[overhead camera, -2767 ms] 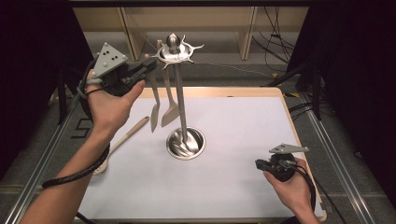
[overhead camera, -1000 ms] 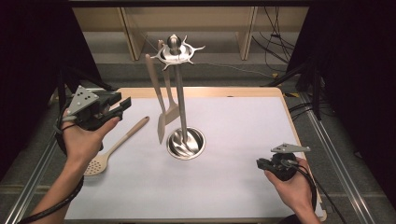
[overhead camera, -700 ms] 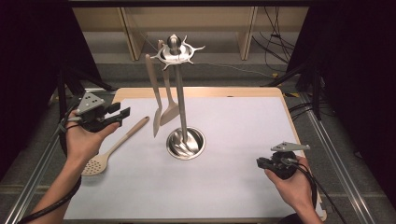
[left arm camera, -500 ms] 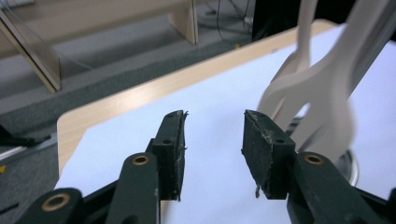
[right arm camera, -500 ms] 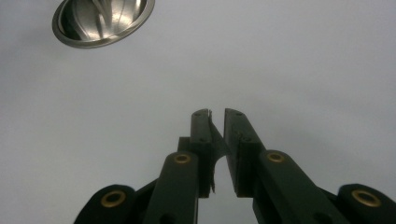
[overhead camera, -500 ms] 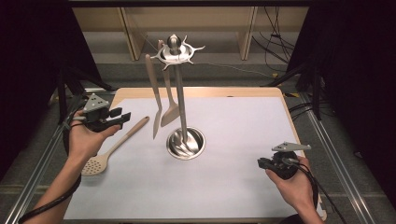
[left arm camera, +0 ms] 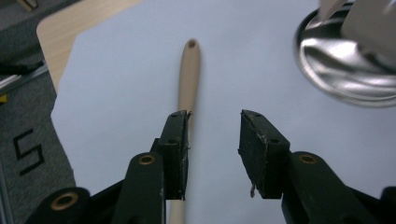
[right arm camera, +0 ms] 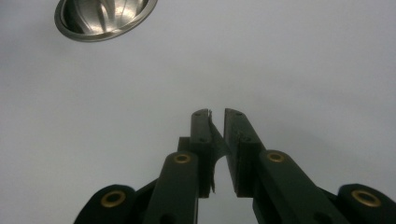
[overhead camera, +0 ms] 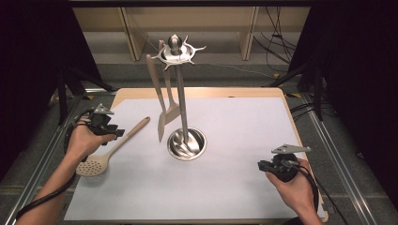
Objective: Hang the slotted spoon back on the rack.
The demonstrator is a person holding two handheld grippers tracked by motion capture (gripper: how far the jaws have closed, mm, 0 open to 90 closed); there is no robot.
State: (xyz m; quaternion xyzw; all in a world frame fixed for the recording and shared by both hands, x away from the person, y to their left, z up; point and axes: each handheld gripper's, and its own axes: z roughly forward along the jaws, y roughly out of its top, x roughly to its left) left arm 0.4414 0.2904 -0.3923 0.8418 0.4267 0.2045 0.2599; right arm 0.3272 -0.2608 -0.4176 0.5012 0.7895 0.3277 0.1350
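A beige slotted spoon (overhead camera: pixel 115 146) lies on the white sheet at the left, its handle (left arm camera: pixel 189 74) pointing toward a steel utensil stand (overhead camera: pixel 187 143). My left gripper (overhead camera: pixel 117 131) hovers low over that handle. Its jaws have just been closing and still stand open (left arm camera: pixel 212 122). The handle runs under the left jaw, and the pads do not press on it. A spatula (overhead camera: pixel 162 110) and another utensil hang from the stand's crown (overhead camera: pixel 176 49). My right gripper (overhead camera: pixel 261 165) rests near the front right, its jaws (right arm camera: pixel 217 114) almost together with nothing between them.
The stand's shiny round base (right arm camera: pixel 105 16) sits mid-table. The white sheet (overhead camera: pixel 244 122) covers a wooden tabletop (overhead camera: pixel 197 92). Metal floor rails (overhead camera: pixel 44 159) run along the left side, and black curtains hang at both sides.
My left gripper has come down and to the left from beside the stand's crown to just above the spoon handle, and its jaws have narrowed. The right gripper has stayed put.
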